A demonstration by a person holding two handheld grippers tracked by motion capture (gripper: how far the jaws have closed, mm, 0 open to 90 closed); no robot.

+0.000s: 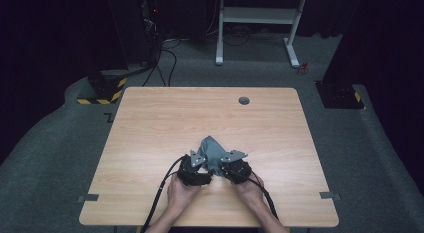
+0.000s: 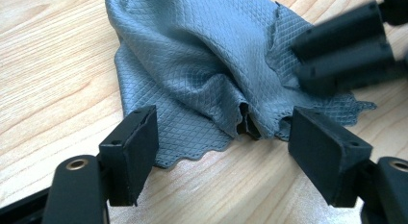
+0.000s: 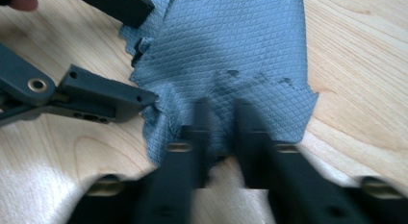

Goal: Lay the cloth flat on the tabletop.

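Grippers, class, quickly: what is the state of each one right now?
Left gripper: open, jaws astride the edge of the grey cloth, not pressing it.
Right gripper: shut on the cloth's edge.

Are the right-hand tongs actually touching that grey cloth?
Touching. In the right gripper view the right tongs stand nearly together with the near edge of the grey cloth pinched between them.

Overhead forward, two close views, shared cloth (image 1: 212, 150)
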